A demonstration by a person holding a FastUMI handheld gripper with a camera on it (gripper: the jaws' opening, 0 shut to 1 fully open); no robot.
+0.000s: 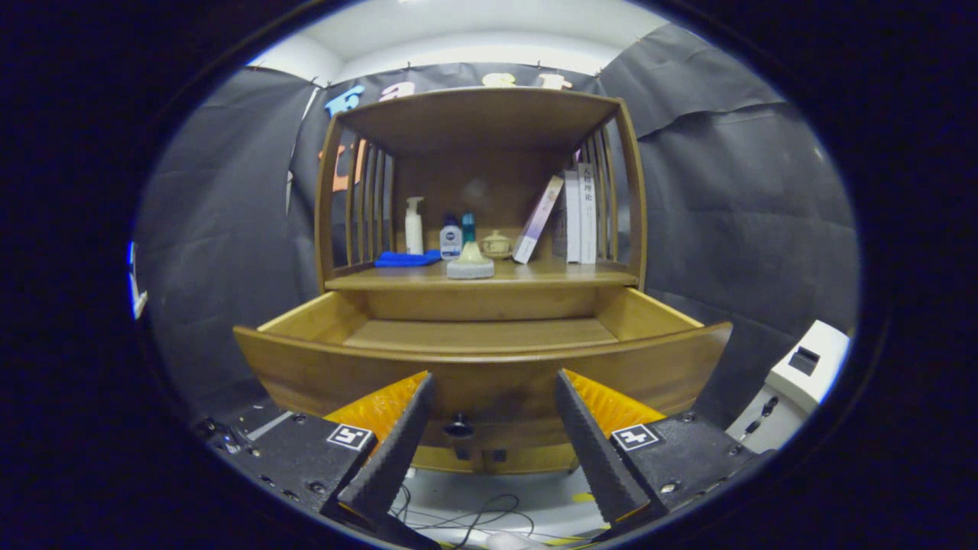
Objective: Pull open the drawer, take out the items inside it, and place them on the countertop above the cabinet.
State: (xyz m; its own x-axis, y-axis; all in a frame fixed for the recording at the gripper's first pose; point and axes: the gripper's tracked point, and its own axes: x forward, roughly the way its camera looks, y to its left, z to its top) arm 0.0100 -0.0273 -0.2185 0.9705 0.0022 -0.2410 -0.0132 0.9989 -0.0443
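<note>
Drawer [481, 367] pulled out, knob [458, 426] between the gripper [493, 393] fingers — spread apart, touching nothing

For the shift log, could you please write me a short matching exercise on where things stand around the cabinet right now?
Things:
1. drawer
2. knob
3. blue cloth
4. books

Places or states:
A. countertop, near the slatted side by the pump bottle
B. pulled open
C. standing on the countertop, opposite the cloth
D. between the fingers of the open claw

Pairs: 1-B, 2-D, 3-A, 4-C
</note>
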